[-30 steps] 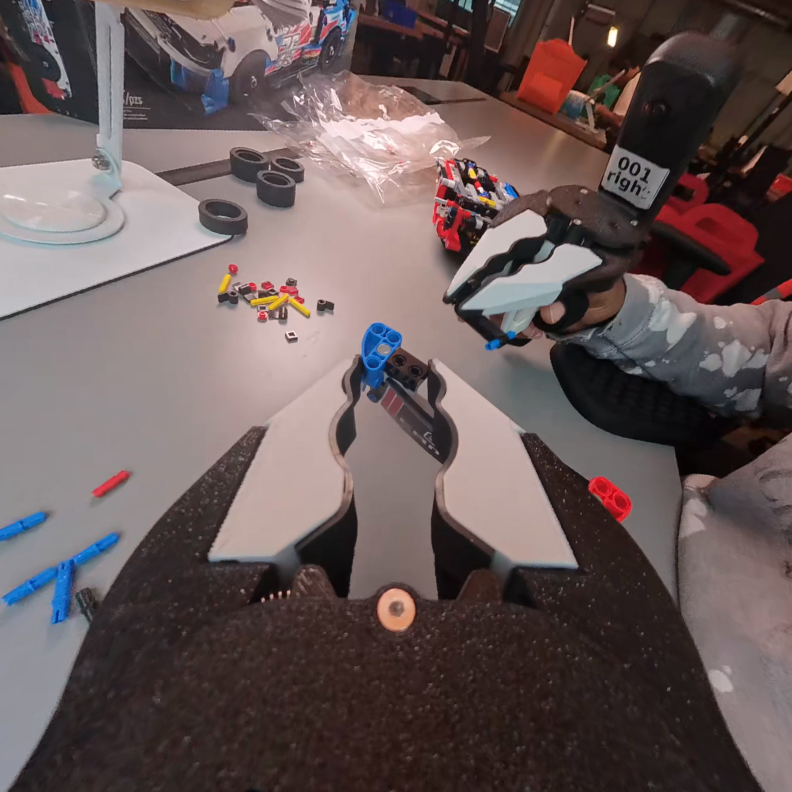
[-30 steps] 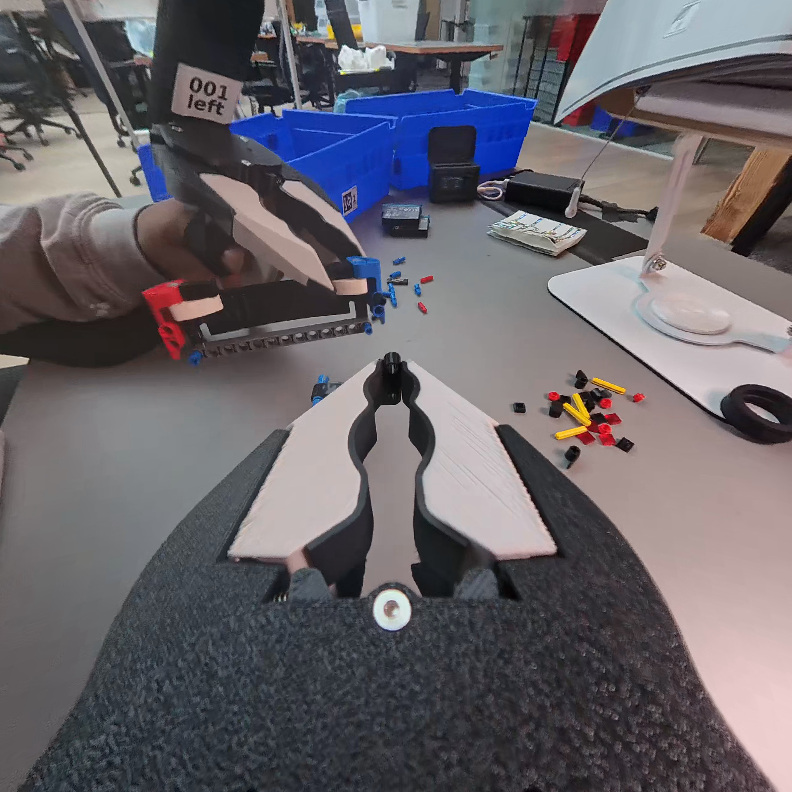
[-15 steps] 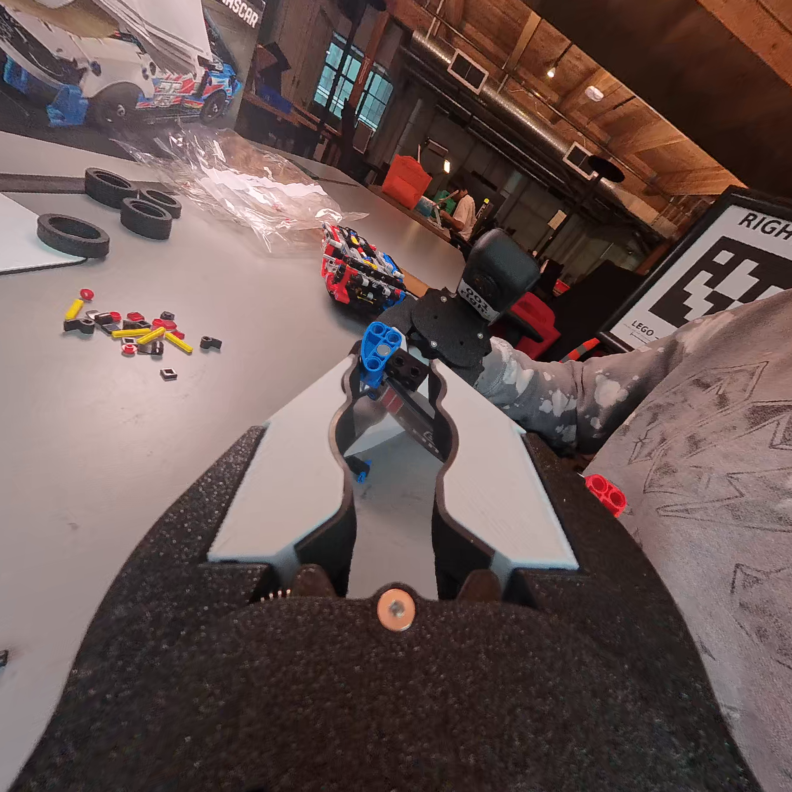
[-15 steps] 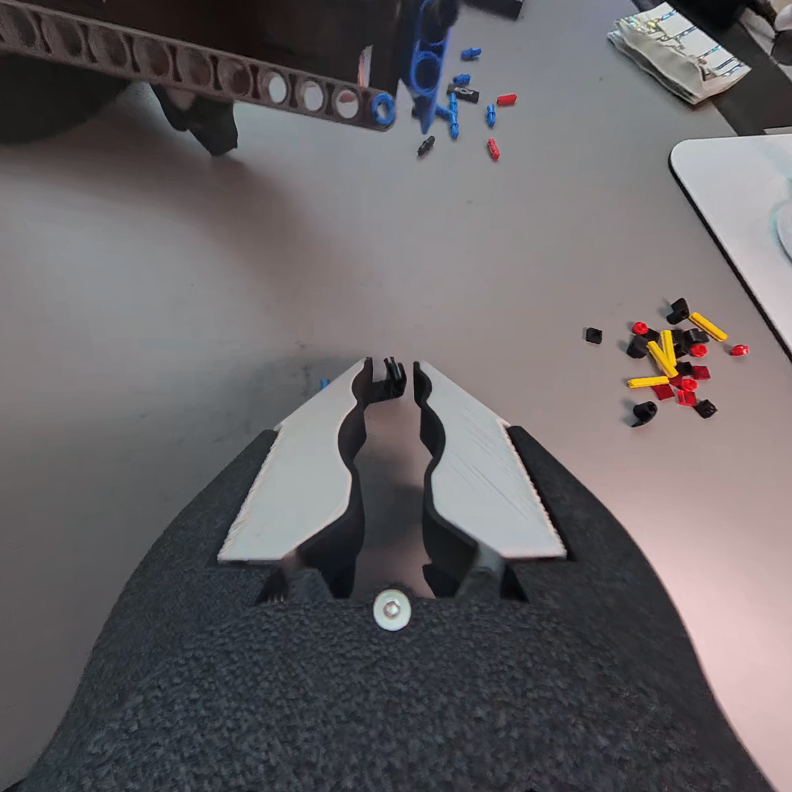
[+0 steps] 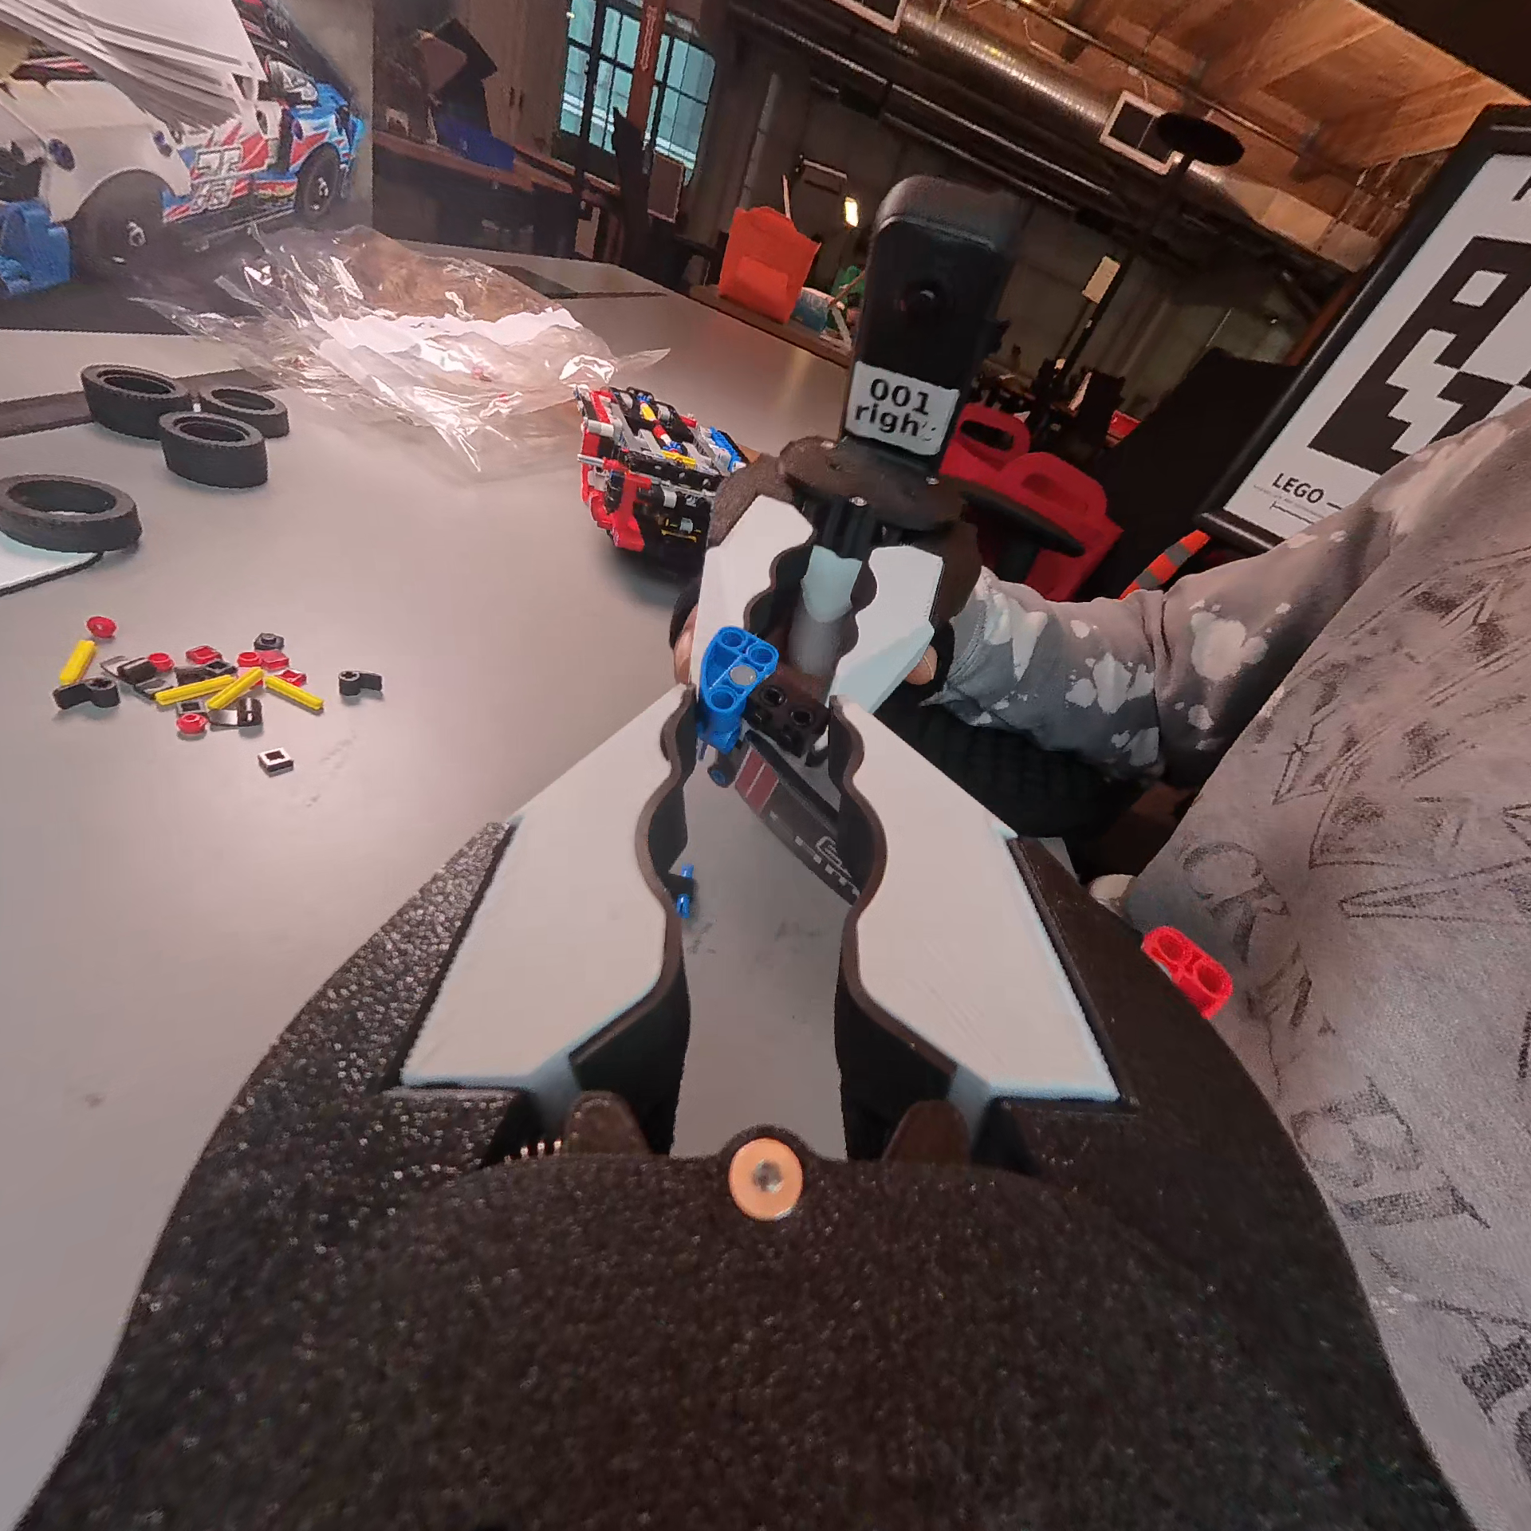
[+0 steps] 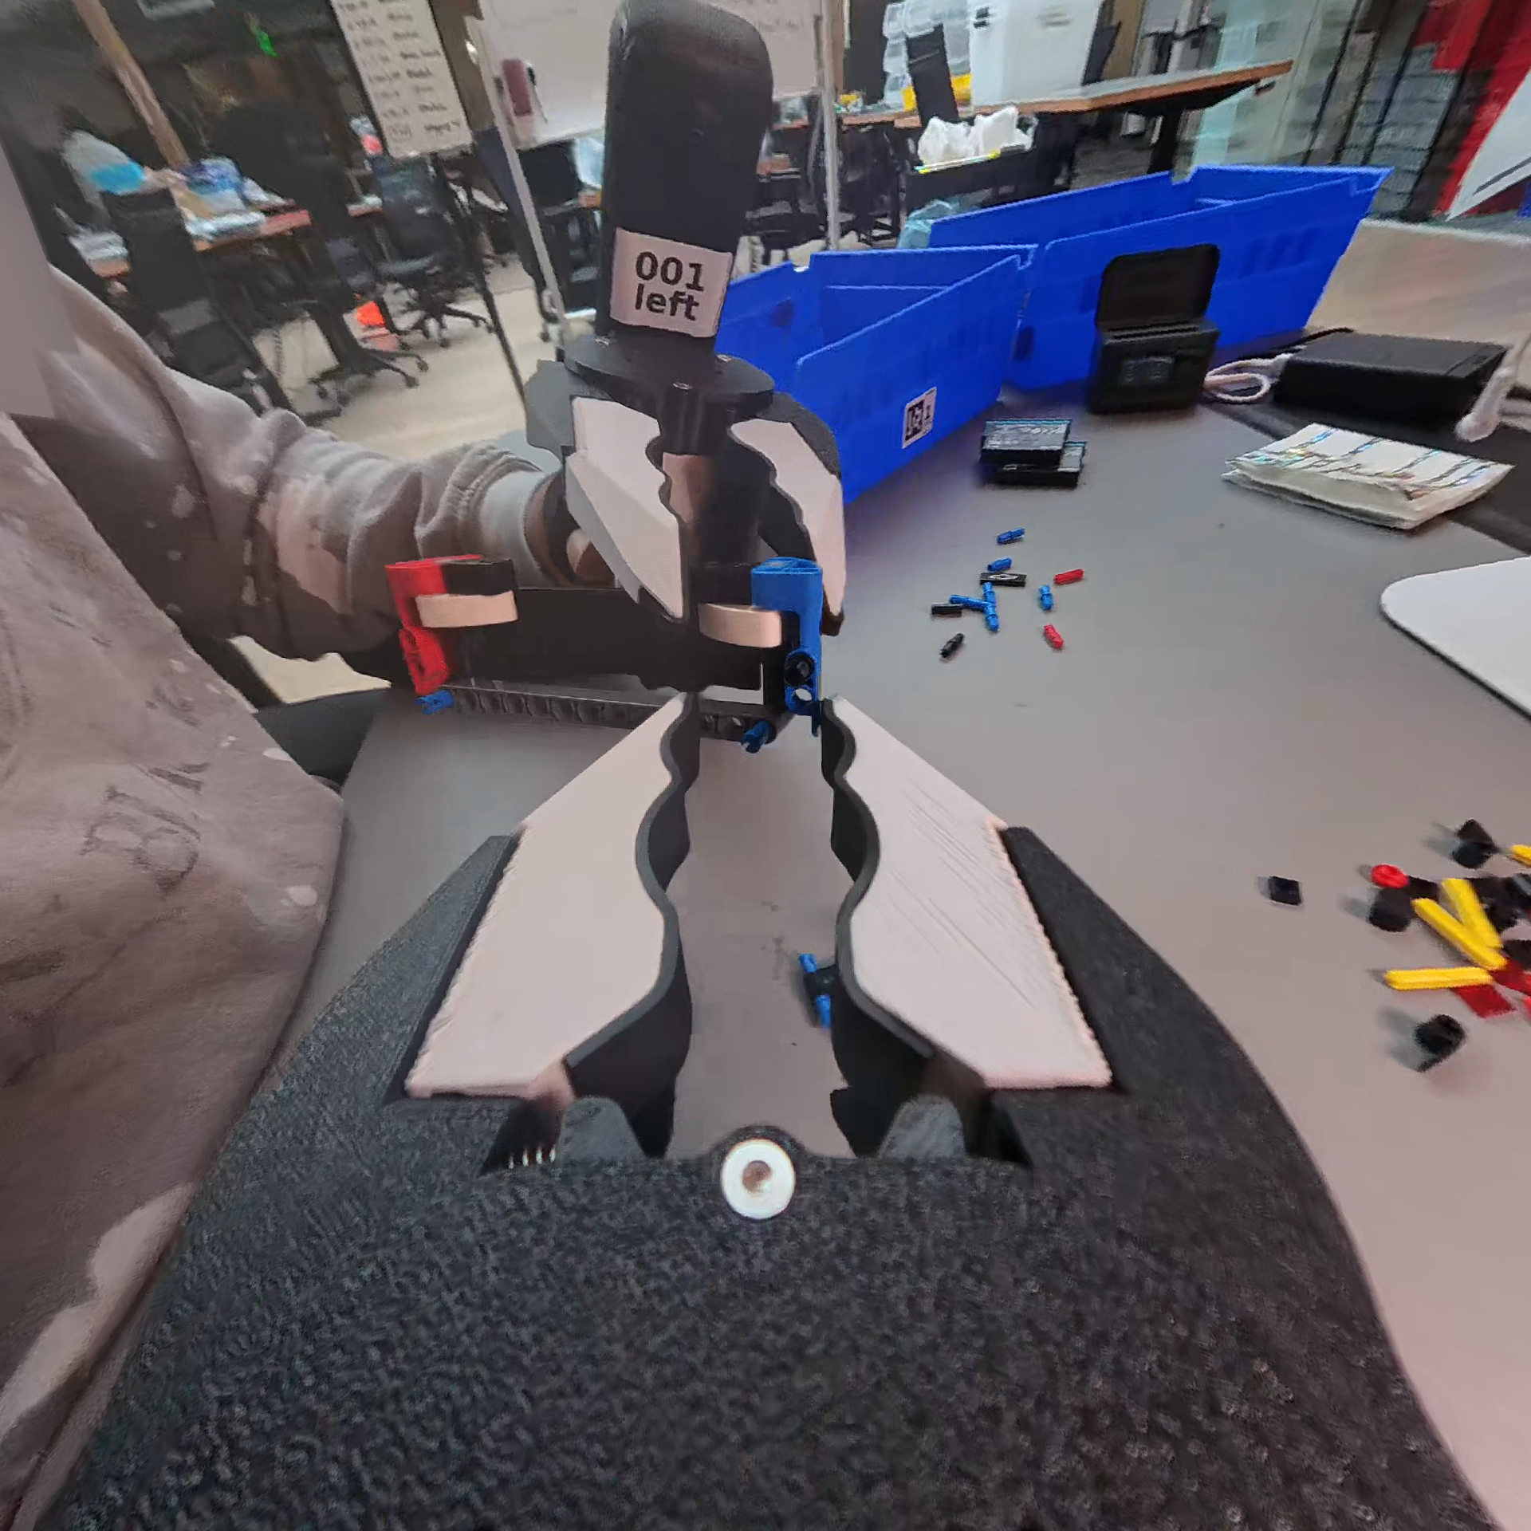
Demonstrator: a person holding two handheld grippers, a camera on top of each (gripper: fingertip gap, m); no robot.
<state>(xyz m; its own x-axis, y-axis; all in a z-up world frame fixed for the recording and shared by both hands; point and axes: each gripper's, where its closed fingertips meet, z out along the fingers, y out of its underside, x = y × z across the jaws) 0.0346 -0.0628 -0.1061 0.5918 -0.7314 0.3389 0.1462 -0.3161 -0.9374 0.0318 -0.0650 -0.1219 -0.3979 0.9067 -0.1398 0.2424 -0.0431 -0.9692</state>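
Note:
My left gripper is shut on a long brick assembly and holds it above the grey table. The assembly has a blue end piece, a black block, a grey holed beam and a red end. My right gripper is open. Its tips stand either side of the beam's blue-pin end. The two grippers face each other; the right one shows in the left wrist view, the left one in the right wrist view. A small blue and black pin lies on the table under the right gripper.
A pile of small red, yellow and black parts lies left of the grippers, also in the right wrist view. Tyres, a plastic bag and a part-built car lie farther off. Blue bins, loose pins and a white mat are there too. Left and right tips are no more than a few centimetres apart.
My right gripper was shut on a small pin, dipped to the table and opened; the pin now lies there. It then rose to the blue end of the assembly. The left gripper stays shut.

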